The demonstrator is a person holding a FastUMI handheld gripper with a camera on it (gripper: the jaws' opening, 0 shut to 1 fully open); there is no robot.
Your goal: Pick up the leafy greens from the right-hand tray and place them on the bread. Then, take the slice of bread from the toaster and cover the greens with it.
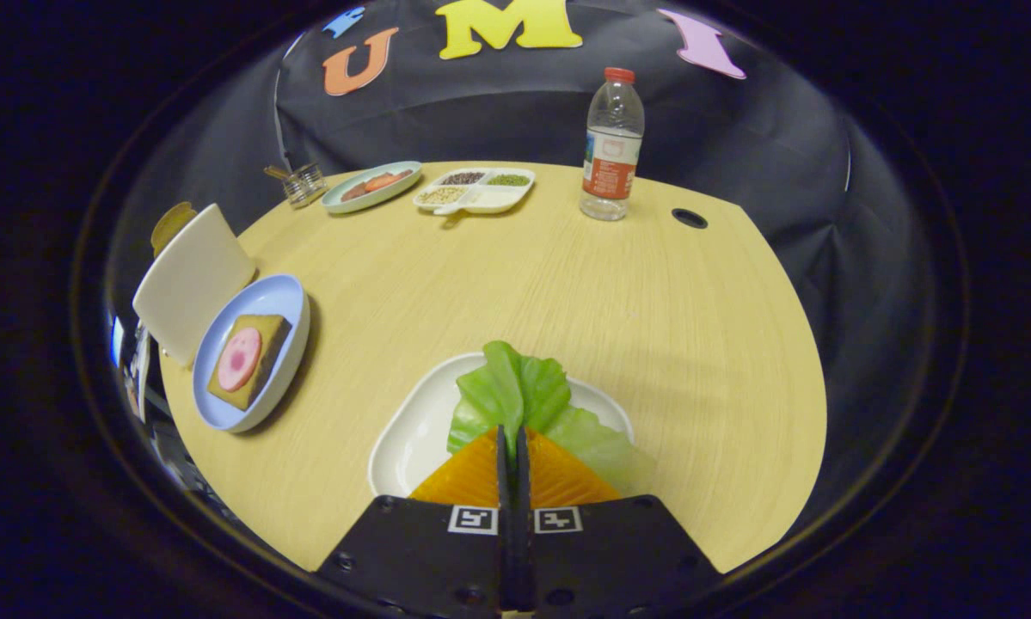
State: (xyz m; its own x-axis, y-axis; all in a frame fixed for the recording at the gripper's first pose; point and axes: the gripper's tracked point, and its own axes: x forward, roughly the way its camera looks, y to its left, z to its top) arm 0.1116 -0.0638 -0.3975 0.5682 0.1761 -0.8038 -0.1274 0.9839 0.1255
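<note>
Step in hand: greens pick, first half of task. I'm holding the gripper (512, 434) over the white rounded-square tray (412, 434), fingers pressed together w/ only a thin dark slit between them. The pale green crinkled lettuce leaf (515, 391) is lying on that tray, its near part running under the fingertips; edge of leaf looks to be caught in the slit, so I'm judging the fingers clamped on it. Can't see the contact itself and can't tell if the leaf is lifting off the tray yet.

Landmark = white tray. Well to its left, the light blue round plate (287, 297) is carrying the brown square bread slice (266, 340) w/ a pink round meat slice (239, 358) on top. Just beyond that plate, the white boxy toaster (190, 279) is standing.

Far beyond tray: clear plastic bottle w/ red cap (611, 146), white divided dish of grains (475, 190), pale green oval dish (371, 186).

Next move, my read: lift straight up, checking that the leaf comes along, swing left, centre it over the bread, then release. Risk: thin grip, leaf slipping.
</note>
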